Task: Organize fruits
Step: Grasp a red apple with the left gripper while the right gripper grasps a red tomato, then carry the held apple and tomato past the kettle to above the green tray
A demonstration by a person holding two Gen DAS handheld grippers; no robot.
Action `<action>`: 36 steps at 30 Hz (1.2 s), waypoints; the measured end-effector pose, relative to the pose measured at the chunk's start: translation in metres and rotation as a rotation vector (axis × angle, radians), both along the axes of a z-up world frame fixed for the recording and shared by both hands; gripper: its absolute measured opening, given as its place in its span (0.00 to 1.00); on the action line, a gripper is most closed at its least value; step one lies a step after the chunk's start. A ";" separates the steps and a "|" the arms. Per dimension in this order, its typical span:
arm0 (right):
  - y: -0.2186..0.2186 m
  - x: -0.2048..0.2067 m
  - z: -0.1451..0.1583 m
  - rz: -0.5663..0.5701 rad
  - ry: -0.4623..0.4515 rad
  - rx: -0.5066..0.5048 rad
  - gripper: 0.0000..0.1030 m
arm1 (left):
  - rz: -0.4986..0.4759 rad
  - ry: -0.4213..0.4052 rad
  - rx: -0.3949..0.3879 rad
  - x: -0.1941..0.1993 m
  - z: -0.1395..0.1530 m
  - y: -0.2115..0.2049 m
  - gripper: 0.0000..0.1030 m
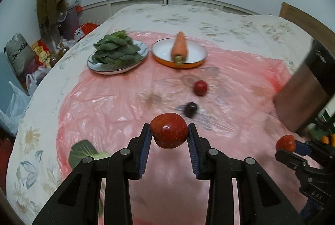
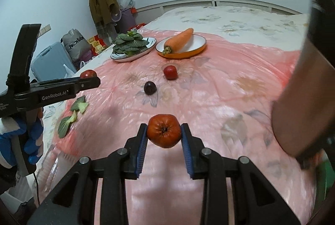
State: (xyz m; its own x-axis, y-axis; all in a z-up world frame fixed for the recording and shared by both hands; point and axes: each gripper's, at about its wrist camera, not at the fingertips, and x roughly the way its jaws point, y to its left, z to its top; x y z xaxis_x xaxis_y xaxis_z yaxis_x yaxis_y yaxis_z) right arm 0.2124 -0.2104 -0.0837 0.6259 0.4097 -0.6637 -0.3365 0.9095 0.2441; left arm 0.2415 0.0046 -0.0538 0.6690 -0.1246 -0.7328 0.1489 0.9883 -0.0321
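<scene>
Nearest the camera, the left gripper (image 1: pixel 169 134) was clamped on a red apple-like fruit (image 1: pixel 169 130), held clear above the pink plastic sheet (image 1: pixel 108 103). The right gripper (image 2: pixel 163 134) likewise pinched an orange-red fruit (image 2: pixel 164 131). Two loose fruits remained on the sheet: a small red one (image 2: pixel 170 72) and a dark plum-like one (image 2: pixel 150 88). Farther off sat a plate of greens (image 2: pixel 153 42) and an orange-rimmed dish (image 2: pixel 200 40) with a carrot (image 2: pixel 179 40). Both pinches looked centred; a good carry would probably mean keeping steady pressure, avoiding tilt, and lowering each fruit gently before letting go.
</scene>
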 end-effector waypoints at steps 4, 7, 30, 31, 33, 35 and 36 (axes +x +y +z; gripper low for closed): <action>-0.022 -0.031 0.001 -0.036 0.010 -0.003 0.27 | -0.047 -0.005 -0.007 -0.026 0.006 -0.026 0.29; -0.044 -0.052 0.003 -0.070 0.014 -0.010 0.27 | -0.085 -0.008 -0.005 -0.044 0.010 -0.047 0.29; -0.285 -0.156 -0.025 -0.591 0.052 -0.155 0.27 | -0.541 0.039 -0.054 -0.142 0.008 -0.308 0.29; -0.292 -0.158 -0.027 -0.605 0.057 -0.158 0.27 | -0.564 0.042 -0.050 -0.146 0.006 -0.321 0.29; -0.309 -0.162 -0.033 -0.632 0.071 -0.159 0.27 | -0.600 0.047 -0.041 -0.152 0.002 -0.339 0.29; -0.320 -0.165 -0.039 -0.648 0.086 -0.162 0.27 | -0.636 0.054 -0.028 -0.157 -0.003 -0.358 0.29; -0.324 -0.166 -0.042 -0.652 0.092 -0.164 0.27 | -0.657 0.060 -0.023 -0.160 -0.006 -0.366 0.29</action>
